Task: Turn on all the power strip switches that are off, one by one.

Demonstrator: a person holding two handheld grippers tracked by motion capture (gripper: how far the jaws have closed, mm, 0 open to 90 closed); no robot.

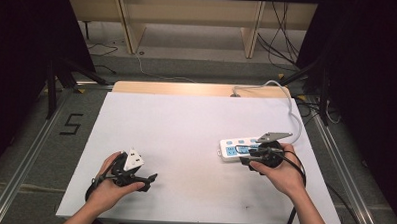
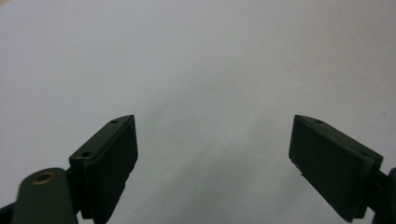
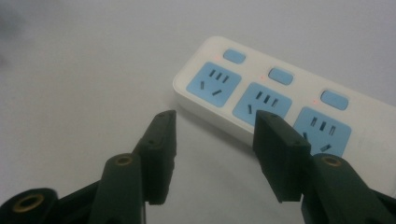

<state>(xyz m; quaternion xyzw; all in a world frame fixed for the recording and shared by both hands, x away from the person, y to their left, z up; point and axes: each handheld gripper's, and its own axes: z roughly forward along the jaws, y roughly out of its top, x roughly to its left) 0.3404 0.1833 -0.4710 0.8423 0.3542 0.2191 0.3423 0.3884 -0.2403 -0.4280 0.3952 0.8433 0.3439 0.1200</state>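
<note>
A white power strip (image 1: 234, 148) with three blue sockets and blue switches lies flat on the right side of the white table (image 1: 185, 136). In the right gripper view the strip (image 3: 224, 84) runs off toward the right, and small red lights glow beside its switches. My right gripper (image 3: 215, 140) is open just above the strip's near edge, with one jaw over the bare table and the other in front of the middle socket; nothing is between the jaws. In the high view my right gripper (image 1: 246, 154) points left at the strip. My left gripper (image 1: 151, 182) (image 2: 215, 140) is open over the bare table at the front left.
The strip's grey cable (image 1: 292, 110) loops off the back right corner of the table. Behind the table are a wooden strip (image 1: 187, 88), floor cables and wooden bench legs (image 1: 132, 29). Dark stands (image 1: 52, 82) flank both sides.
</note>
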